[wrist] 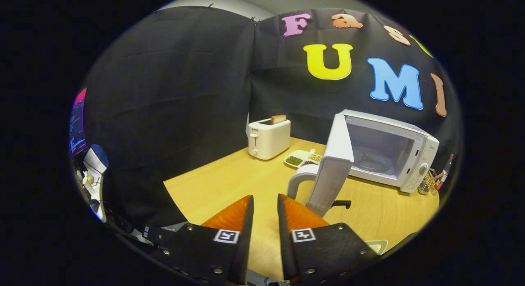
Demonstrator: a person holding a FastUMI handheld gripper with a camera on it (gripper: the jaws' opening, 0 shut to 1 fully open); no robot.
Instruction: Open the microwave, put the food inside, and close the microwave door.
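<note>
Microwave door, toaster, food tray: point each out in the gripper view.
Microwave door (333, 163): gripper view, on the swung-open door's edge, just ahead of the fingers.
Toaster (268, 140): gripper view, on its front face.
Food tray (294, 160): gripper view, on the compartment of green food.

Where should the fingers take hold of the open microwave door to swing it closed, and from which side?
Probably at the curved handle on the free edge of the microwave door, which stands wide open, just ahead of the gripper. Its fingers are slightly apart and hold nothing. Coming from the near, outer side seems best: the handle bows out there, leaving a gap for one finger.
</note>
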